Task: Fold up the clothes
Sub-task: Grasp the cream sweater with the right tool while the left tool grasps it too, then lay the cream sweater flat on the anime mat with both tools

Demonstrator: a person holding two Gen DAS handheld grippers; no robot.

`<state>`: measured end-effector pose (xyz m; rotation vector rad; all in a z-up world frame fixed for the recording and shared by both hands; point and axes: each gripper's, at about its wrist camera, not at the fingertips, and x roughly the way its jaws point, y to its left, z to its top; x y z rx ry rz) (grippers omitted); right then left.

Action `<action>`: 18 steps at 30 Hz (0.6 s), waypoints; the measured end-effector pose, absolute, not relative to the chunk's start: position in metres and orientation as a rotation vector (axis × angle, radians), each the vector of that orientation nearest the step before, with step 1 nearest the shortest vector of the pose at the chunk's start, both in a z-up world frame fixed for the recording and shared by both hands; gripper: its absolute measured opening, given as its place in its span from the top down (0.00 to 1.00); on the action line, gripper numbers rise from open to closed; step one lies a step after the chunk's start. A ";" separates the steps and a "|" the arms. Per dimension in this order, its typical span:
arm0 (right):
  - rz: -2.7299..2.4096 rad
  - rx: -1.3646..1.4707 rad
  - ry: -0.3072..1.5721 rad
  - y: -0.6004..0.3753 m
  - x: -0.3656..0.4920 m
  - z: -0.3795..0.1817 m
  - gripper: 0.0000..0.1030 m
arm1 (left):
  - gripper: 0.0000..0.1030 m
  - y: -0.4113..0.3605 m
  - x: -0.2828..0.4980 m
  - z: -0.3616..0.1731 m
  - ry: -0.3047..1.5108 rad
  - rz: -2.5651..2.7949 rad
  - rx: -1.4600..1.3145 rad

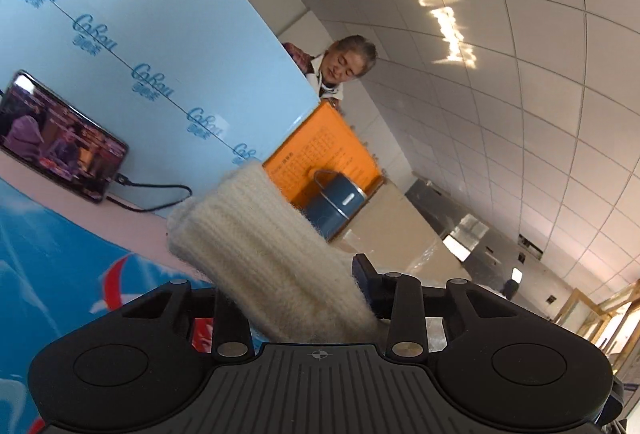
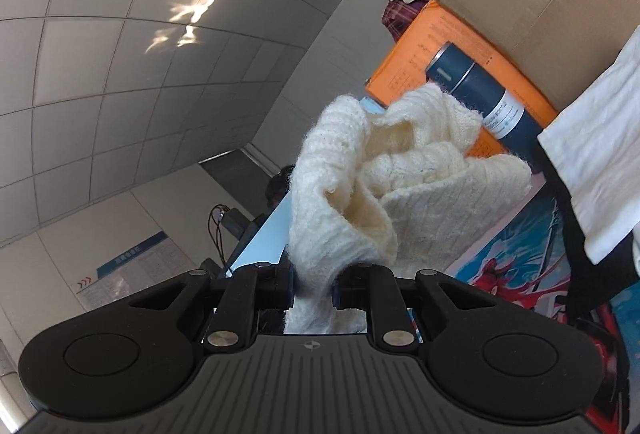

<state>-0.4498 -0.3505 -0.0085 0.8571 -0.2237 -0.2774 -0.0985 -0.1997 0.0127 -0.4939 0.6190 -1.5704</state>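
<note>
- Above the printed worktop, I have a cream knitted garment lifted clear, both cameras tilted up toward the ceiling
- My left gripper has a ribbed band of the knit running through it; the right finger sits against the wool, so I judge it clamped on the fabric, though the left finger is covered
- My right gripper has its jaws narrowed on a bunched wad of the same cream knitted garment
- To do this step well, I would draw the two grippers apart until the knit hangs flat between them, then lower it evenly onto the worktop before creasing; the wool looks stretchy, so I would pull gently
- I would keep clear of the blue flask and the phone with its cable
- Hidden from me: the garment's full outline, where hem or sleeves lie, and whether any of it touches the worktop
- White cloth at the right edge is cut off; I cannot tell what it is
</note>
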 end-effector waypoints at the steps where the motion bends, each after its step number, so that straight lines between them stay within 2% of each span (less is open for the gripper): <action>1: -0.254 0.861 -0.191 -0.347 -0.437 -0.011 0.85 | 0.66 -0.189 -0.091 0.013 0.601 -1.541 -0.457; 10: -0.098 0.902 0.189 -0.304 -0.325 -0.051 0.84 | 0.66 -0.136 -0.031 0.006 0.601 -1.337 -0.110; 13: -0.040 0.858 0.298 -0.288 -0.307 -0.057 0.80 | 0.65 -0.128 -0.015 0.000 0.640 -1.256 -0.035; 15: -0.016 0.814 0.357 -0.277 -0.300 -0.058 0.74 | 0.61 -0.124 -0.010 -0.004 0.656 -1.223 -0.001; 16: -0.018 0.783 0.372 -0.273 -0.300 -0.057 0.66 | 0.56 -0.122 -0.008 -0.005 0.662 -1.194 0.007; 17: -0.028 0.752 0.380 -0.271 -0.301 -0.054 0.56 | 0.45 -0.120 -0.007 -0.006 0.664 -1.161 0.016; 18: -0.045 0.727 0.385 -0.269 -0.303 -0.052 0.48 | 0.38 -0.118 -0.008 -0.006 0.653 -1.117 0.030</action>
